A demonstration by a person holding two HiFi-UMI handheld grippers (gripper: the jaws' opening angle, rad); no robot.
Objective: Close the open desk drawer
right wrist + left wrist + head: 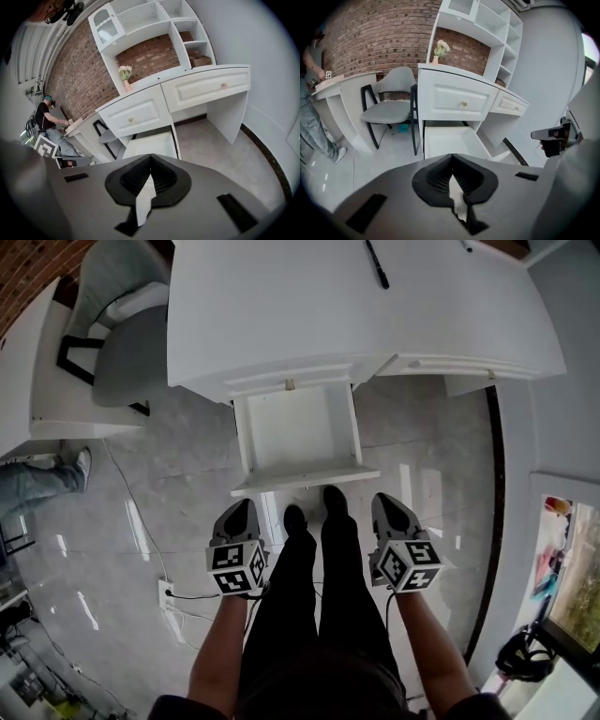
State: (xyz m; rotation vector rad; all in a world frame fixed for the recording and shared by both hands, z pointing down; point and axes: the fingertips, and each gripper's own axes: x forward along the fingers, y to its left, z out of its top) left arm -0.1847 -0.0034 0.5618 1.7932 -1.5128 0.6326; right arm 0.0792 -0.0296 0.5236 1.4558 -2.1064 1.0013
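**Both grippers closed, held low in front of the open drawer**

The left gripper (245,506), a grey hand-held tool with a marker cube at its back, hangs beside the person's left leg. Its dark jaws meet at the tips with nothing between them. The right gripper (383,499), of the same build, hangs beside the right leg, and its jaws are likewise pressed tip to tip and empty. Neither gripper touches any furniture.

The shallow white rectangular drawer (298,432) stands pulled out from under the white wooden desk (356,315), beneath a closed drawer front with a small knob. Its front edge lies just ahead of the person's black shoes (333,499), with one gripper to either side.

A thin black pen (377,263) lies on the desk top. A grey padded chair with black legs (127,348) stands left of the desk on the glossy grey tiled floor (141,512). A small vase of pale flowers (439,50) sits on the desk against a red brick wall (370,37). Another person (44,115) stands at a neighbouring white desk further left.
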